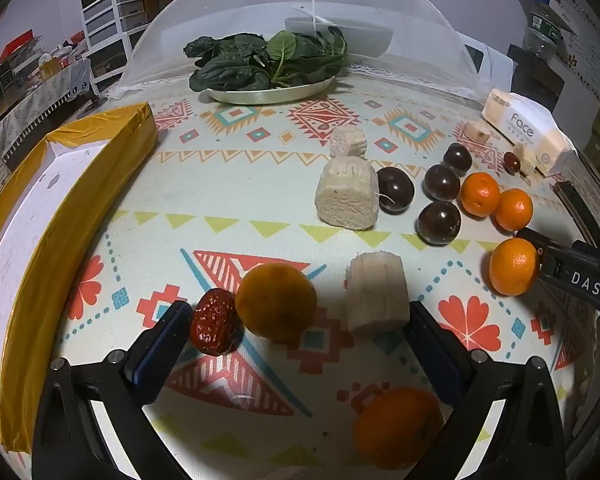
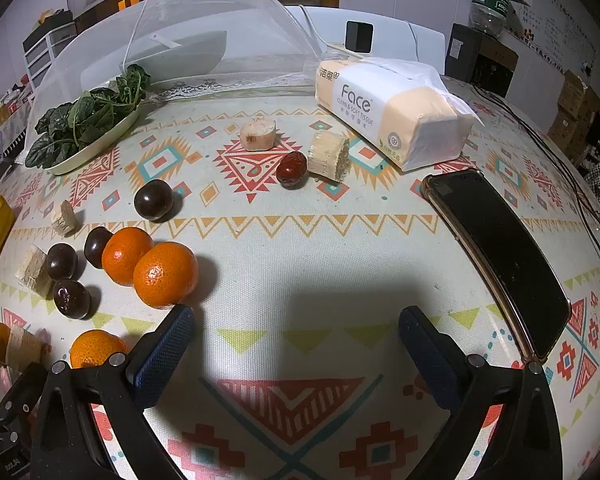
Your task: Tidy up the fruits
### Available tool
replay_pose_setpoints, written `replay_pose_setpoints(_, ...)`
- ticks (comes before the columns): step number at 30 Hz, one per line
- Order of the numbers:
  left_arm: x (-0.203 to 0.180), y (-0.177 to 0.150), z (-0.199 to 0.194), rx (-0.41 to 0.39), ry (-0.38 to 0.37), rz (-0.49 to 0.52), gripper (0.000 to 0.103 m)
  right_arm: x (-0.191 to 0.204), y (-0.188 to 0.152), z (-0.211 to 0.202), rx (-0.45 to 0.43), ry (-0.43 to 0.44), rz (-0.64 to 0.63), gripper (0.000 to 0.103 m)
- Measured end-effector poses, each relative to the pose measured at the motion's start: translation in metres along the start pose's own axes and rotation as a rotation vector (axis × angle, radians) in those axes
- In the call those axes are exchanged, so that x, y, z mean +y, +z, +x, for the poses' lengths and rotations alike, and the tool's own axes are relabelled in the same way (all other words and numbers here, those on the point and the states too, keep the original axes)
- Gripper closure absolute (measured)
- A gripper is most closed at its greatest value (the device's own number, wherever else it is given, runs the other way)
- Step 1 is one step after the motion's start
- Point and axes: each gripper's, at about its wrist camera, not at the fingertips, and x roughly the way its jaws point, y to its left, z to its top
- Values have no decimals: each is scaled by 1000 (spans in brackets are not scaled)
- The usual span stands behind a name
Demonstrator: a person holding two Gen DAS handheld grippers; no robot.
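Observation:
My left gripper (image 1: 298,320) is open low over the patterned tablecloth. Between its fingers lie a red date (image 1: 215,321), an orange (image 1: 276,301) and a pale sugarcane piece (image 1: 377,293); another orange (image 1: 398,426) lies nearer the camera. Further off are dark passion fruits (image 1: 439,223), oranges (image 1: 480,194) and more cane pieces (image 1: 347,194). My right gripper (image 2: 296,326) is open and empty over bare cloth, just right of two oranges (image 2: 166,274) and dark fruits (image 2: 71,298). A date (image 2: 291,169) and cane pieces (image 2: 328,156) lie farther back.
A yellow-edged box (image 1: 32,216) lies at the left. A plate of spinach (image 1: 266,62) sits under a mesh food cover (image 1: 312,12). A tissue pack (image 2: 392,108) and a black phone (image 2: 500,256) lie at the right.

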Motion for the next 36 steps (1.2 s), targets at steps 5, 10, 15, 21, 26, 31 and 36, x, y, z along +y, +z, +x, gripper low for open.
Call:
replay_pose_setpoints(5,0,0,0,1,2,1,0,1,1,1,0,-1,-1,0)
replay_pose_setpoints(10,0,0,0,1,3,1,0,1,1,1,-1,-1,0,0)
replay_pose_setpoints(15,1,-4,-3,13,12,-10,0,1,2,2,-1,-1,0,0)
replay_pose_setpoints(21,-1,-13,-12,56,-40,65,0,2,3,3,-1,-1,0,0)
replay_pose_setpoints(26,-13,-23,-18,63,-80,133,0,2,4,3,-1,0,0,0)
replay_pose_setpoints(31,-12,-29,-25,88,-128,173,0,2,5,3,27,6,0,0)
replay_pose_setpoints(36,20,-36,-66,-8,-237,88,3,5,7,1,75,6,-1,0)
